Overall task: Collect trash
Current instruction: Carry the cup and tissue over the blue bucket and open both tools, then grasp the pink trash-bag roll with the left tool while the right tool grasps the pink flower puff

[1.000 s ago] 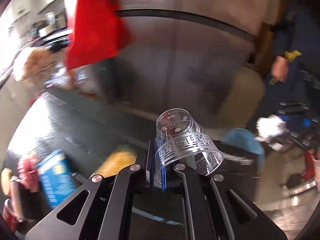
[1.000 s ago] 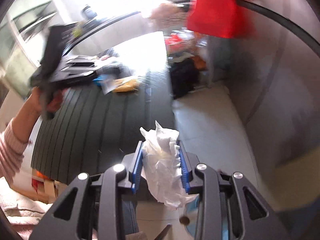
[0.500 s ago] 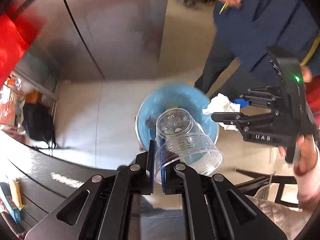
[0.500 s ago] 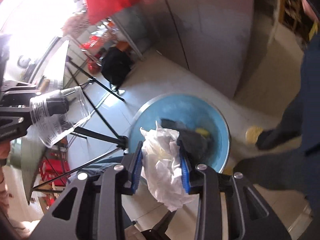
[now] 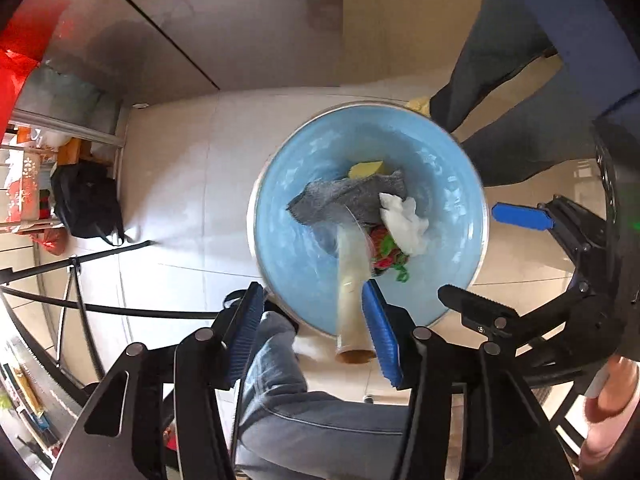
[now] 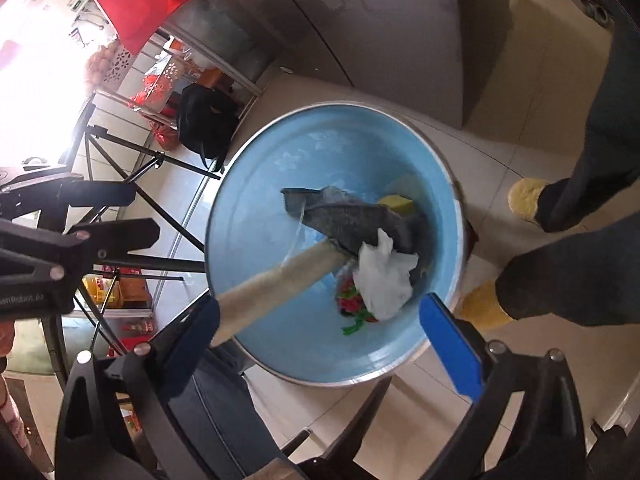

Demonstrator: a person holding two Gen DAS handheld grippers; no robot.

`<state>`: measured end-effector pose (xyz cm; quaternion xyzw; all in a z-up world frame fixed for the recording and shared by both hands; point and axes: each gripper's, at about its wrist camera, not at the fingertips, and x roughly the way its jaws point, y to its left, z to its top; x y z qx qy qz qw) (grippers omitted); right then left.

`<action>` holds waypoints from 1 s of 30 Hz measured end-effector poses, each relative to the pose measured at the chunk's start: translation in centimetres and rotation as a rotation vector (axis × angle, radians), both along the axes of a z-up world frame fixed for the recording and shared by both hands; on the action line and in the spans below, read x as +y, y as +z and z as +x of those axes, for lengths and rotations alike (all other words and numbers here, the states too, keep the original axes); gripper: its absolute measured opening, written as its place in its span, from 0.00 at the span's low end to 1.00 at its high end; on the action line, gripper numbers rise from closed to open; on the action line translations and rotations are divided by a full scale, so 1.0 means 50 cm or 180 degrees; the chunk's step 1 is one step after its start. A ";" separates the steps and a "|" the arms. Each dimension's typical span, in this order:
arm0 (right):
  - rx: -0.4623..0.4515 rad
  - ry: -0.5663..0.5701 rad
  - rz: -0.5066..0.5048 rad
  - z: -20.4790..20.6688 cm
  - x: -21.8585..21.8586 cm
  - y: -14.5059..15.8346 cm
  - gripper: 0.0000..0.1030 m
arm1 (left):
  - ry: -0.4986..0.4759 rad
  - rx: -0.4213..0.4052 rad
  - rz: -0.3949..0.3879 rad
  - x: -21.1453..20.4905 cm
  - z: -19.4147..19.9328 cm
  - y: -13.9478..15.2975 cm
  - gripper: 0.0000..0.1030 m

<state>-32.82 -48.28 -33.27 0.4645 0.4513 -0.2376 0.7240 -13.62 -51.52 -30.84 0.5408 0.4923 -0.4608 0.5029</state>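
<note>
A round blue bin point(image 5: 304, 264) stands on the tiled floor below both grippers; it also shows in the right wrist view point(image 6: 256, 208). In it lie a grey cloth point(image 5: 348, 200), a yellow piece point(image 5: 366, 168), a crumpled white tissue point(image 5: 404, 220) and a red-green wrapper point(image 5: 386, 254). A motion-blurred streak of the clear plastic cup point(image 5: 352, 292) falls from my left gripper point(image 5: 312, 328) into the bin. My left gripper is open. My right gripper point(image 6: 328, 332) is open and empty above the bin; the tissue point(image 6: 384, 276) lies under it.
A bystander's legs in dark trousers and yellow slippers point(image 6: 524, 196) stand right beside the bin. A black tripod point(image 6: 132, 184) and a black bag point(image 5: 86, 204) stand to the left by a shelf. Grey cabinet fronts point(image 5: 224, 20) rise behind. My jeans leg point(image 5: 304, 412) is below.
Both grippers opened over the bin. The tissue dropped from the right gripper into the bin. The cup left the left gripper and is falling.
</note>
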 end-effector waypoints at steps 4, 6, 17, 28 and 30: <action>-0.0144 -0.0152 -0.0055 -0.045 0.008 0.039 0.97 | 0.0041 0.0113 -0.0257 0.032 0.014 0.076 0.48; -0.0307 -0.0118 -0.0259 -0.050 0.018 0.093 0.97 | 0.0128 0.0344 -0.0560 0.059 0.041 0.143 0.50; -0.0666 0.1905 -0.1726 0.378 0.136 0.461 0.97 | 0.1910 0.0309 -0.2207 0.485 0.441 0.500 0.92; -0.0720 0.3407 -0.1521 0.928 0.397 0.520 0.97 | 0.3807 -0.0512 -0.1740 0.952 0.891 0.517 0.92; -0.0709 0.3567 -0.1555 1.031 0.442 0.529 0.97 | 0.3764 -0.0570 -0.1547 0.974 0.949 0.484 0.92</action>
